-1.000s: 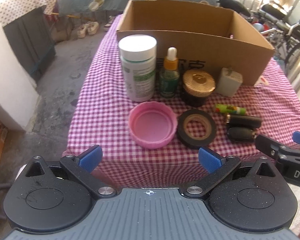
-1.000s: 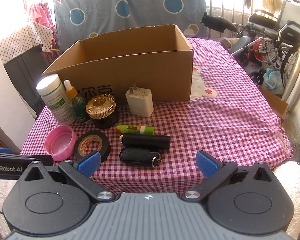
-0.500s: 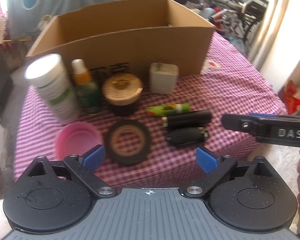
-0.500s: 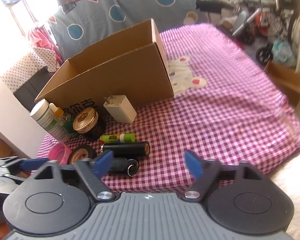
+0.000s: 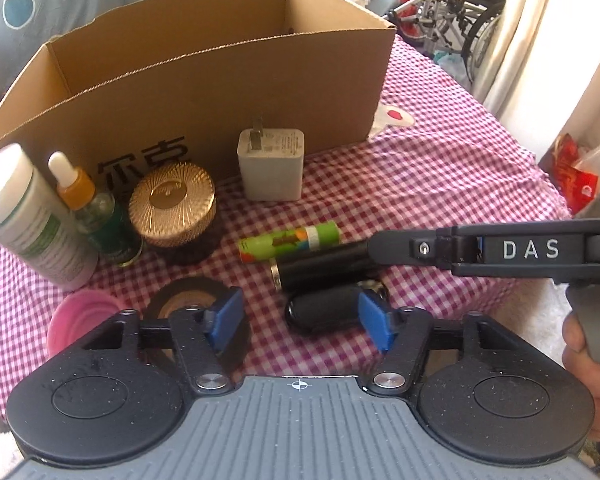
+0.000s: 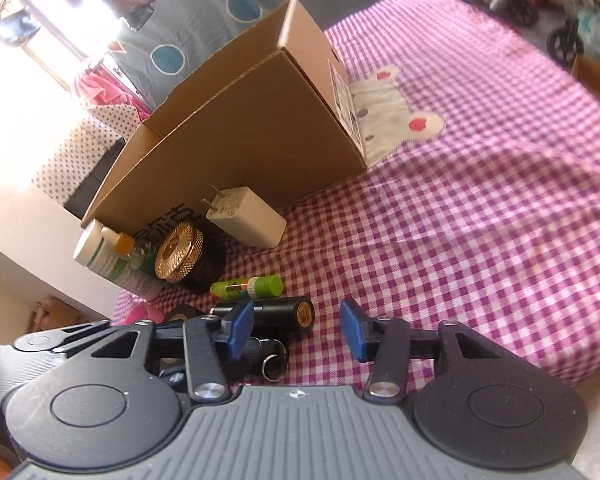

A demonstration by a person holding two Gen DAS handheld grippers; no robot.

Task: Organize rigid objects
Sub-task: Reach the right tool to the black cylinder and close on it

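On the checked cloth, in front of an open cardboard box [image 5: 204,80], stand a white bottle [image 5: 28,216], a dropper bottle [image 5: 96,208], a gold-lidded jar [image 5: 172,208] and a white charger [image 5: 271,164]. Nearer lie a green tube [image 5: 288,240], a black cylinder [image 5: 320,270], a black key fob [image 5: 324,312], a tape roll [image 5: 188,300] and a pink lid [image 5: 80,320]. My left gripper [image 5: 300,322] is open, just before the fob. My right gripper [image 6: 296,334] is open beside the cylinder's end [image 6: 304,314]; it reaches in from the right in the left view [image 5: 388,246].
The table's near edge runs just below the fob and tape roll. Open checked cloth [image 6: 480,208] lies to the right of the box. Wheelchairs and bags [image 5: 452,8] stand beyond the table at the right.
My left gripper has moved forward and right, toward the fob and cylinder. My right gripper has tilted and come in low toward the cylinder's end. Both jaws are narrower than before.
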